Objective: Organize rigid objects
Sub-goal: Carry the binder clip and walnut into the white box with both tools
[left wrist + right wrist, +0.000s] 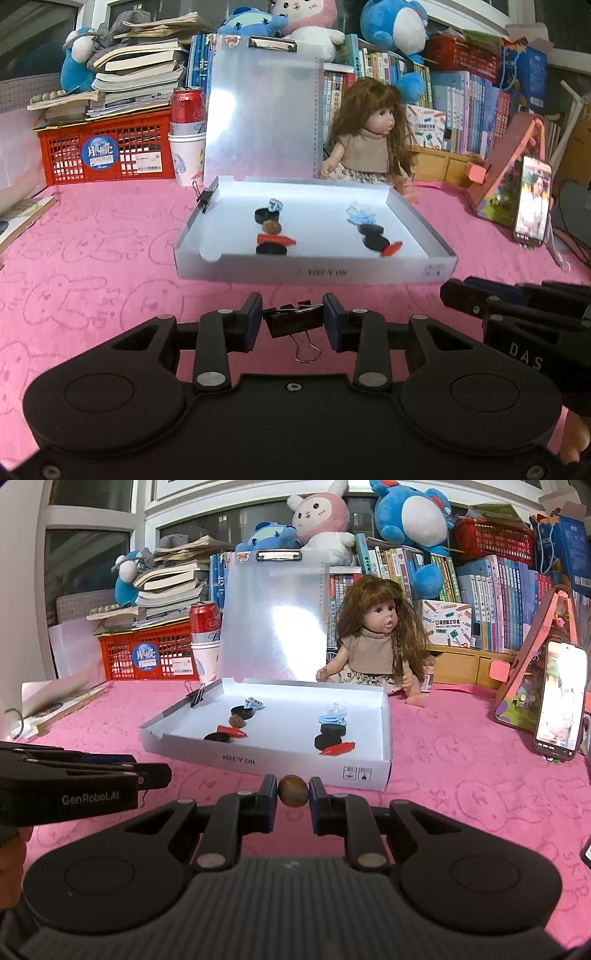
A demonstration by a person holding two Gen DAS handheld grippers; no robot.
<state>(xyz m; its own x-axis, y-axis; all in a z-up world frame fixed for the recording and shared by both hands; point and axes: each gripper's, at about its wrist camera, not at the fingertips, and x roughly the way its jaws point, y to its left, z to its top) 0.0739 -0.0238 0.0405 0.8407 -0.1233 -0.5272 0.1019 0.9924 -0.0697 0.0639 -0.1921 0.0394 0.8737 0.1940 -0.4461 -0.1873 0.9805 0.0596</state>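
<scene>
Doll (380, 642) behind box (332, 771) – phone (559, 716) to rt.

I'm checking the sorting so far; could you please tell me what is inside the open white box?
Inside the open white cardboard box: two groups. Left: black discs, brown nut, red cone, blue-white piece. Right: stacked black discs, red cone, light-blue rings, clear piece. Anything beneath the stacks is hidden.

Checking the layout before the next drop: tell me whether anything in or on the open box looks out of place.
One thing: a black binder clip is clamped on the left wall of the white box, while the other small items lie in two rows on its floor. Nothing looks spilled or broken.
</scene>
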